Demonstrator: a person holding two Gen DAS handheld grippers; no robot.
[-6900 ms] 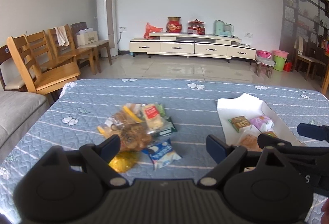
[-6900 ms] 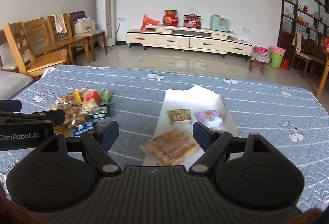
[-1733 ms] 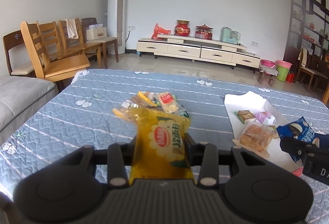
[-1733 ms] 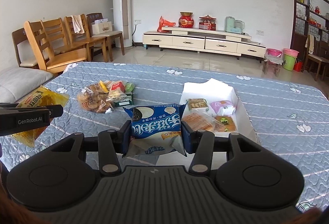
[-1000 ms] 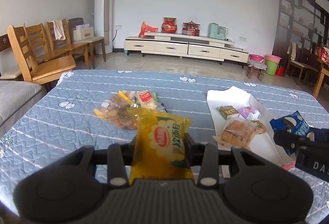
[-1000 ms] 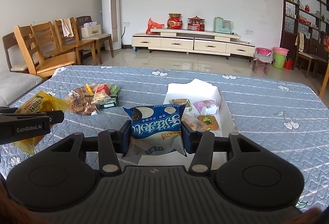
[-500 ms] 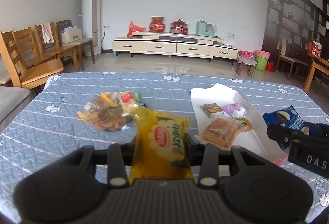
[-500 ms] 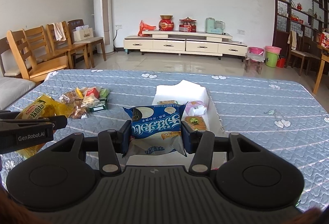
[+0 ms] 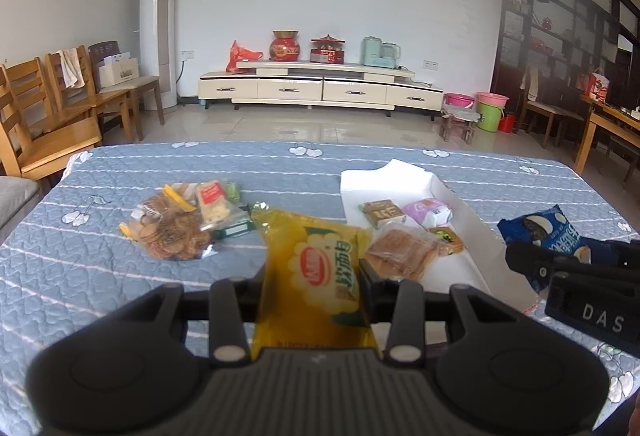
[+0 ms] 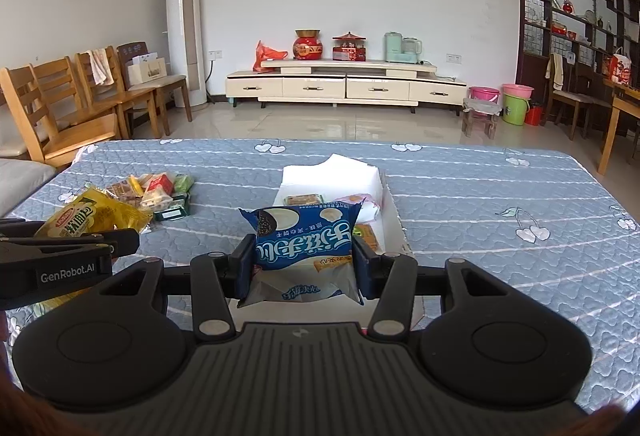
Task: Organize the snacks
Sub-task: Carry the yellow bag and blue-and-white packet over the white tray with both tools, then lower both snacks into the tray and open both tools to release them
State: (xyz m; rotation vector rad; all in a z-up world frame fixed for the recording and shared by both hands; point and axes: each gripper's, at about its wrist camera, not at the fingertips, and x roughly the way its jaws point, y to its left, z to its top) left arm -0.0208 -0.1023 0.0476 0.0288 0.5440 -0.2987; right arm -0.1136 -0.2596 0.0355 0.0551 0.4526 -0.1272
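Left gripper [image 9: 312,282] clenched on yellow crinkly snack packet [image 9: 314,268]; right gripper [image 10: 304,262] clamps blue-and-white biscuit packet [image 10: 305,248]. Both held above blue quilted cover [image 9: 100,264]. White cardboard tray [image 9: 460,212] holds four wrapped snacks; loose pile of snack packets [image 9: 184,220] lies left of the tray.

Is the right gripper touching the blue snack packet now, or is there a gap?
Touching. In the right wrist view, the right gripper has both finger pads pressed against the sides of the blue plastic snack packet, which is lifted above the white tray.
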